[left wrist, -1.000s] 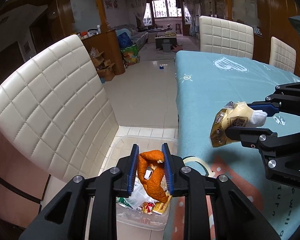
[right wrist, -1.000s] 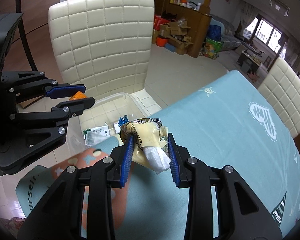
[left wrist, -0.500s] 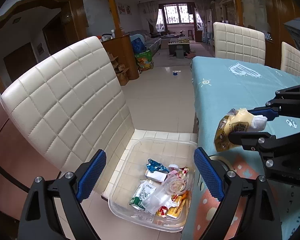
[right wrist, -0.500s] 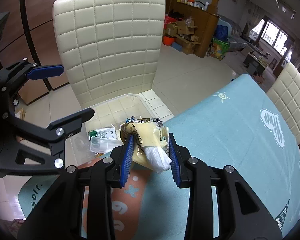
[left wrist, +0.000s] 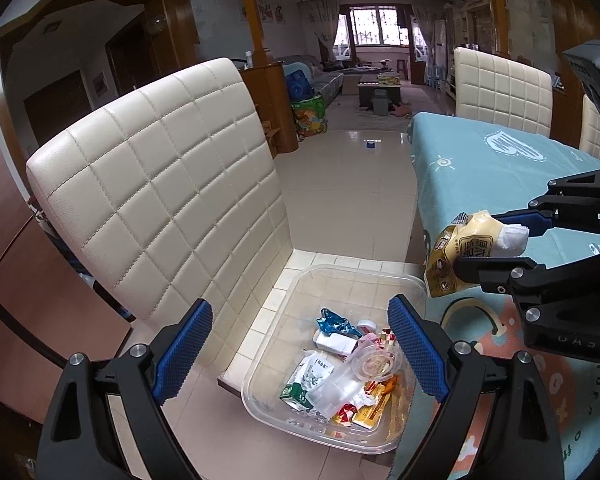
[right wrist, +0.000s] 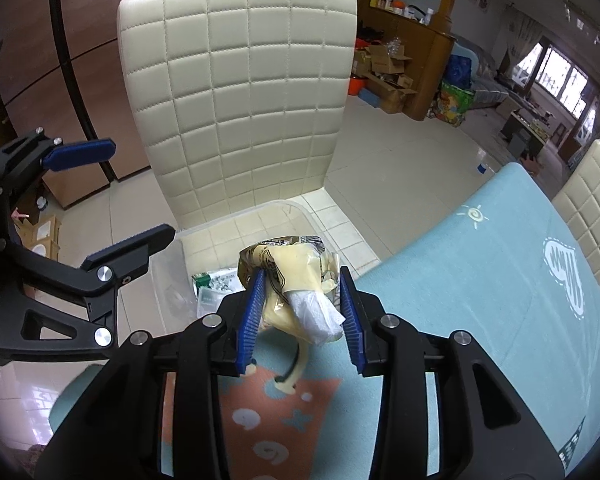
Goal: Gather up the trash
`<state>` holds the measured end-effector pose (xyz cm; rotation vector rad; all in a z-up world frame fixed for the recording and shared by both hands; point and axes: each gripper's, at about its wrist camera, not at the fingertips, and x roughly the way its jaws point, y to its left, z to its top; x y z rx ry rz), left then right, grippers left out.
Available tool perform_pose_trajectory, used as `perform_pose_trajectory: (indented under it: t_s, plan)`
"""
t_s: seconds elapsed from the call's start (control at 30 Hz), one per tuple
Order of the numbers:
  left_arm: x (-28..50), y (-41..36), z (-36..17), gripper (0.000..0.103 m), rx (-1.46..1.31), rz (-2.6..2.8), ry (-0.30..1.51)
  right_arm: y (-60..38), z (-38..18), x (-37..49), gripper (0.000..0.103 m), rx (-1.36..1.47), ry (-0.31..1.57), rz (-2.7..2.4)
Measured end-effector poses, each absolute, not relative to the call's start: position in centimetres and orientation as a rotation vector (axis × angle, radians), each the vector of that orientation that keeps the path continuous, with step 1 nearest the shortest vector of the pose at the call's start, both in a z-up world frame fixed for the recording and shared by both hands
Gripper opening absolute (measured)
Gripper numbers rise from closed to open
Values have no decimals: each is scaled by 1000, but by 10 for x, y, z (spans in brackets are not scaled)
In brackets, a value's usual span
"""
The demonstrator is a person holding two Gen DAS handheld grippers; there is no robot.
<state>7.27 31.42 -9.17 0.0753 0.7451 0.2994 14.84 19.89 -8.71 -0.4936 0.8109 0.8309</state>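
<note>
Left wrist view: the left gripper (left wrist: pixel 300 344) stands wide apart with nothing between its blue pads, above a clear plastic bin (left wrist: pixel 292 412) that sits on the seat of a cream quilted chair (left wrist: pixel 160 184). Inside the bin lie wrappers, a crumpled clear cup (left wrist: pixel 356 380) and a green-and-white packet (left wrist: pixel 306 380). At the right the right gripper (left wrist: pixel 496 240) carries a yellow wrapper (left wrist: pixel 456 256) with a white tissue stuffed in it, out past the edge of the table's blue cloth (left wrist: pixel 492 176), near the bin's right rim.

Right wrist view: the right gripper (right wrist: pixel 302 312) is opening, its pads partly apart with the yellow wrapper (right wrist: pixel 296 264) between them; the left pad touches it, while the right pad looks just clear of it. The wrapper hangs over the near side of the bin (right wrist: pixel 228 236). The left gripper (right wrist: pixel 104 196) shows at the left, spread wide and empty.
</note>
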Motion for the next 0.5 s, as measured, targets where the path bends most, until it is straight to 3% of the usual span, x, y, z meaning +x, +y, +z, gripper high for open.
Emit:
perform_pose_trajectory:
  t_s: [0.13, 0.17, 0.5]
  plan:
    - [70, 318, -91, 87, 66, 310, 742, 198, -83, 147, 70, -495, 765, 801]
    - [70, 319, -90, 87, 63, 316, 740, 197, -81, 145, 72, -495, 747, 794]
    - [69, 315, -86, 87, 30, 296, 734, 177, -75, 149, 75, -456, 752, 759]
